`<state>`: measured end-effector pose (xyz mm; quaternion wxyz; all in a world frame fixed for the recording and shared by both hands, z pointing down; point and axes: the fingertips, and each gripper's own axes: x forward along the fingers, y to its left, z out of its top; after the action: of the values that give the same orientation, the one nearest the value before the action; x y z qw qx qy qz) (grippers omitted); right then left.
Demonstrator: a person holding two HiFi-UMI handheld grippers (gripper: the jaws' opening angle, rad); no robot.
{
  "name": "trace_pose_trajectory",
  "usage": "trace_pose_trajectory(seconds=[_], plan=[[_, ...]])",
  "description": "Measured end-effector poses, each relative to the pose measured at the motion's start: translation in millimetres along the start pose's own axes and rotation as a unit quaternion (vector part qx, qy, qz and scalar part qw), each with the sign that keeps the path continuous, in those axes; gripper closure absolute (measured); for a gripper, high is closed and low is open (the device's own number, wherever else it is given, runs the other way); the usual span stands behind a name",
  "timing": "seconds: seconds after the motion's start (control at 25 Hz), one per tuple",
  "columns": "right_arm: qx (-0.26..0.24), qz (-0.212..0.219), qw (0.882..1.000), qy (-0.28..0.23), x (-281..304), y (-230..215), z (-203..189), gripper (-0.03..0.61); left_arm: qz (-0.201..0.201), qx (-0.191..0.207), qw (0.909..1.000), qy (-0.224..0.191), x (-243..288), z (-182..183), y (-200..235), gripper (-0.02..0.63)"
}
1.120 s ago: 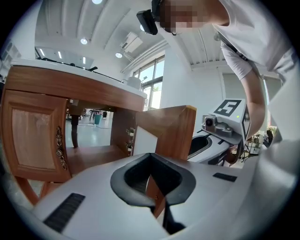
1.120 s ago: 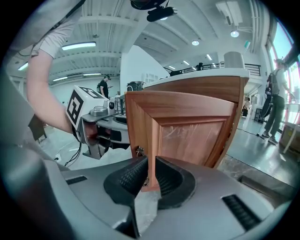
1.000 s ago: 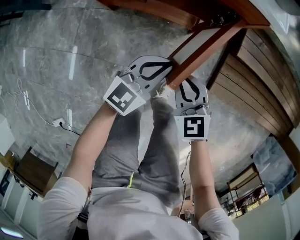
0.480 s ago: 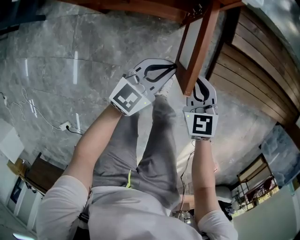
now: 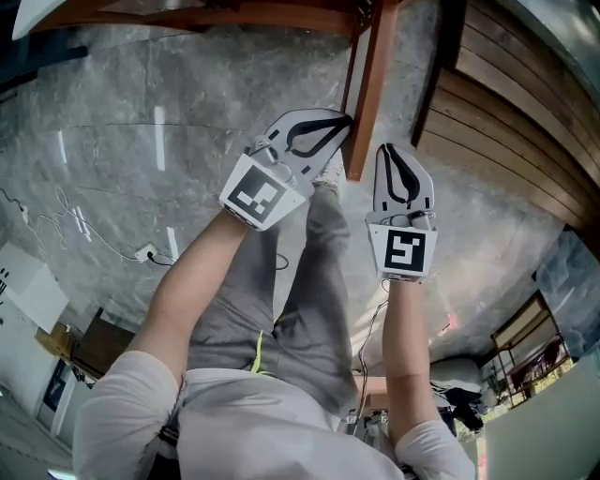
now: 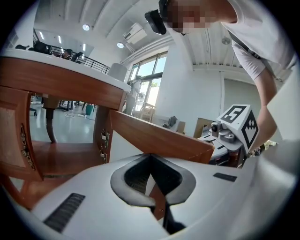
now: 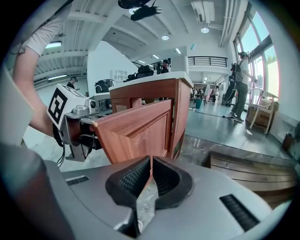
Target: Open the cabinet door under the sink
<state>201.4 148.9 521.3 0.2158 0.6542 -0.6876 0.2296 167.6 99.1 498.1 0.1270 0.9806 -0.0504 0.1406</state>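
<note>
Door (image 5: 370,84): wood, rigid, hinged, likely light to swing; stands open at 12 o'clock. Best hold: free edge. Left gripper (image 5: 343,122): jaws together, empty, tip touching door. Right gripper (image 5: 389,150): closed, empty, just beside.

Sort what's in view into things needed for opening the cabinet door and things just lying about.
Part of the job: cabinet door; cabinet; left gripper, at the door's edge; right gripper, beside the door.

Just lying about: cable on the floor; wooden boards; metal rack.
</note>
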Motion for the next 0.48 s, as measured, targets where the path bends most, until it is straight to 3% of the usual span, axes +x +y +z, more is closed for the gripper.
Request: trace_pose_trajectory(seconds=[0.48], plan=[[0.001, -0.008, 1.000, 0.005, -2, -9, 34, 0.537, 0.019, 0.000, 0.9997, 0.018, -6, 28, 11, 0.606]])
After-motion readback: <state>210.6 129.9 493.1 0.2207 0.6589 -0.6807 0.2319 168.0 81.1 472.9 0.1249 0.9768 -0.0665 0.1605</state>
